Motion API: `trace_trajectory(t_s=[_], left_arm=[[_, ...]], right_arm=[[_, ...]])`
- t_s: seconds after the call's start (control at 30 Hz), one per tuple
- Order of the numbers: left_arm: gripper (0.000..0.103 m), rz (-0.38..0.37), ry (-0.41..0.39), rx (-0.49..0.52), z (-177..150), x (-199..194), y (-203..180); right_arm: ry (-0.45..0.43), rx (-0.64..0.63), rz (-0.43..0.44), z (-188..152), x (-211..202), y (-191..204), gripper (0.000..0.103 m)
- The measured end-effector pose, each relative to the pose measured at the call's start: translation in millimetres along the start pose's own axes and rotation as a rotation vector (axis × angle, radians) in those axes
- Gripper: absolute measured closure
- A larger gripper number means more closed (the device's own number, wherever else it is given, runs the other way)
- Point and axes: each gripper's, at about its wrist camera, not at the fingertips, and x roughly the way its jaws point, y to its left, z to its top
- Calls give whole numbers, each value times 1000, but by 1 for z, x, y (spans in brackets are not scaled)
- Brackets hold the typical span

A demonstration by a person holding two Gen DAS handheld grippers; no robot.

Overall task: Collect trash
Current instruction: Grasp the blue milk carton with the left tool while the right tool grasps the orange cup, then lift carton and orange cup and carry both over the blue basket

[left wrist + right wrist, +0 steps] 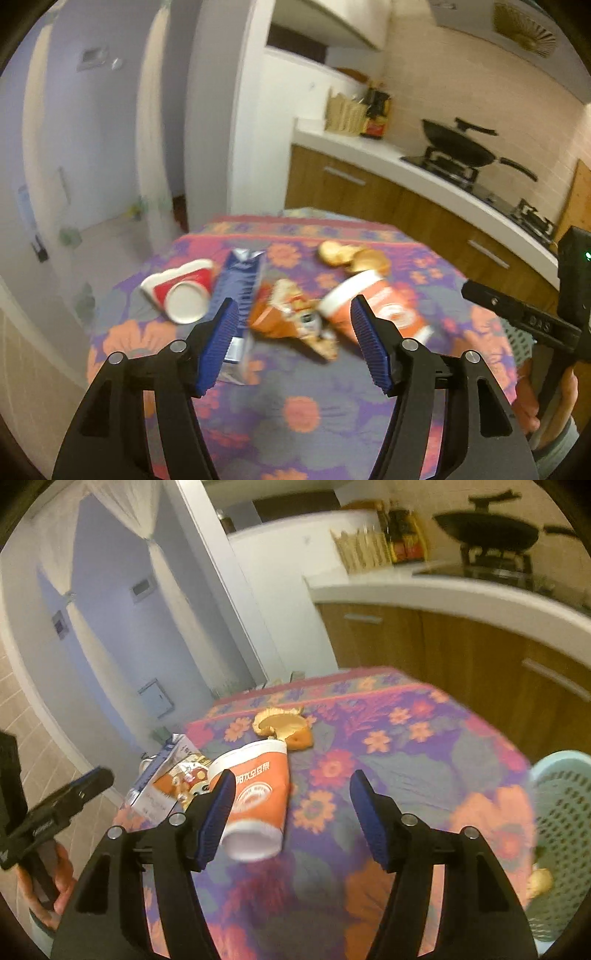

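So we've got a little table with a loud floral tablecloth [303,410], and all the trash is piled up on it. Using the orange paper cup [373,306] as our anchor: it's lying on its side near the middle of the cloth, and right against it, on the side away from the kitchen counter [417,166], is an orange snack wrapper [291,314]. Past that wrapper lies a dark blue carton [240,291], and beyond the carton there's a red and white cup [183,290], also tipped over. Behind the orange cup, toward the far edge of the table, sit some yellowish peel scraps [351,254], the nearest one close to the cup's rim. On the opposite side from the wrapper, off by the table's edge, we can see a pale green perforated basket [561,812] with a small yellowish bit inside. Our left gripper [293,343] hangs above the wrapper with its blue pads spread apart and nothing between them. Our right gripper [291,816] is just beside the orange cup, jaws likewise apart and empty, with the cup showing partly behind one pad but not pinched. Everything's a bit blurry, so we can't read the labels properly. A black wok [461,144] sits on the stove well behind the cup.
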Motion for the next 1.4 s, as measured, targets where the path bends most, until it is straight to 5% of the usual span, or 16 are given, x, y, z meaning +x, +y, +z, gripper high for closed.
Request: trace_trajectory(t_s=[0.17,0.33,0.57,0.93,1.17,1.4], left_arm=[[42,72,82,-42,-8,34,28],[43,101,82,-70,-22,44,42],[52,36,51,-152,-31,52,50],[65,54,62,-105,-32,60,41],[66,53,27,-101,-34,49,39],[66,37,-15,-84,-42,17,29]], right_arm=[[73,64,7,0,44,-3,42],[130,73,-3,-5,64,-7,42],[166,34,-30,-4,77,0,42],[266,-91,24,-10,96,25,43],[254,-116,94,-15,84,33,69],[164,-83,97,-18,56,26,73]])
